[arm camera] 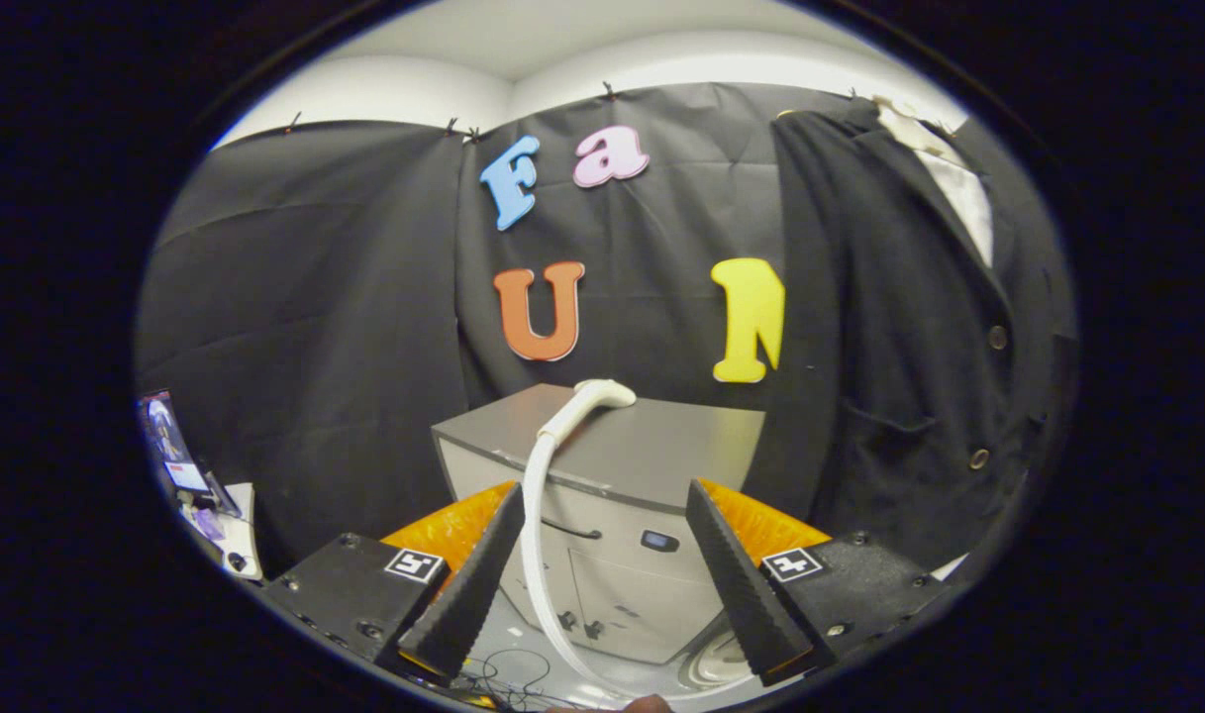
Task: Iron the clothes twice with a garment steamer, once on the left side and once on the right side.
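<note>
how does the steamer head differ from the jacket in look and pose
The steamer head is white and lies on top of the grey cabinet, its hose curving down the front; the jacket is black and hangs upright against the booth wall. The head sits beyond the open claw, roughly in line with the gap; the jacket hangs off to one side. Neither is touched by the claw.

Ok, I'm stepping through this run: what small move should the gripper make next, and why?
Probably ease forward toward the steamer head lying on the grey cabinet. The gripper is open, jaws holding nothing, with the white hose running between them, and the dark jacket hangs untouched beside the cabinet.
</note>
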